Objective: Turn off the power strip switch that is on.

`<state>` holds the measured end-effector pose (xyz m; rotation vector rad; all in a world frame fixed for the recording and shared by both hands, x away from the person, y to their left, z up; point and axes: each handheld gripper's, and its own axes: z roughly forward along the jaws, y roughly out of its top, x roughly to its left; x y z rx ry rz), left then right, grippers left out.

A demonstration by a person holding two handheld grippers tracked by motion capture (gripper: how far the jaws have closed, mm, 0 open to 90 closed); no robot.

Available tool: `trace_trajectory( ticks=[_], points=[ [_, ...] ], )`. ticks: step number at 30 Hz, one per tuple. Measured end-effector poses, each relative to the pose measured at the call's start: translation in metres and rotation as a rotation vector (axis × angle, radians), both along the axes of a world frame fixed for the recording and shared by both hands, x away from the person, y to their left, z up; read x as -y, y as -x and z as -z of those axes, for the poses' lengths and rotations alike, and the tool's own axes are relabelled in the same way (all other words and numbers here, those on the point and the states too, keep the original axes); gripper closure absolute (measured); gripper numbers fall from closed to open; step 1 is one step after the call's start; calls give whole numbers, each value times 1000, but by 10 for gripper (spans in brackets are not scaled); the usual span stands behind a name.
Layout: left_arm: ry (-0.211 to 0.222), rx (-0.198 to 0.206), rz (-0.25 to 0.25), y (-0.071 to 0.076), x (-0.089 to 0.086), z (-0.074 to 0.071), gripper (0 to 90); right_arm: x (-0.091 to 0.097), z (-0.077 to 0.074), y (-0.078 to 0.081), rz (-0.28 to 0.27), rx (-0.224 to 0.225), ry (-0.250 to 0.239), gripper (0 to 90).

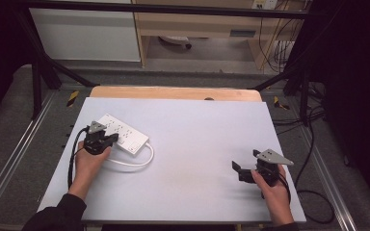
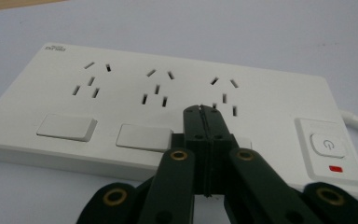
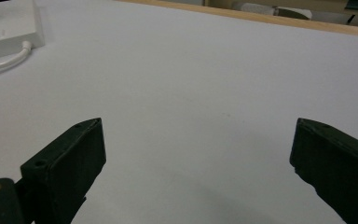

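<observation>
Left gripper view: jaws pressed together with nothing between them, left gripper (image 2: 204, 112) tipped down at the third switch of the white power strip (image 2: 261, 98), just below the third set of sockets. Probably closed that way to make one blunt point for pushing a rocker switch; whether the tip actually touches, cannot tell. Two more grey switches (image 2: 66, 127) to the left, main power button (image 2: 327, 144) with a red mark off to the right.

High view: strip (image 1: 124, 133) lying at the table's left, angled, its white cable (image 1: 136, 162) looping back toward the left hand (image 1: 89, 161).

Right gripper view: jaws wide apart over the bare grey table (image 3: 205, 79), holding nothing. Right gripper (image 1: 238, 172) parked well apart from the strip, likely just waiting clear.
</observation>
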<state>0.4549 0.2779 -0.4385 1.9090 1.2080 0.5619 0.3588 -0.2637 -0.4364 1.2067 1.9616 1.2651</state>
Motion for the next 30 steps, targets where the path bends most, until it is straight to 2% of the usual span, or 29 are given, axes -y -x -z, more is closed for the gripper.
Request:
trace_trajectory(
  ticks=[7,9,21,22,24,26,30],
  points=[
    [-9,19,0,1,0,-1,900,0,0,0,2,2,-2,38],
    [1,43,0,2,0,-4,900,1,-1,0,3,2,-5,38],
    [79,95,20,10,1,-15,899,-3,-1,-1,-6,5,9,39],
    [86,100,20,10,2,-16,882,-3,-1,-1,-7,2,7,39],
    [102,116,12,11,4,-19,762,-3,-1,-1,-9,1,7,38],
    [121,137,3,13,6,-22,601,-3,-1,-1,-12,6,7,38],
    [136,173,-3,17,11,-27,429,-3,-1,-1,-15,5,5,37]
  ],
)
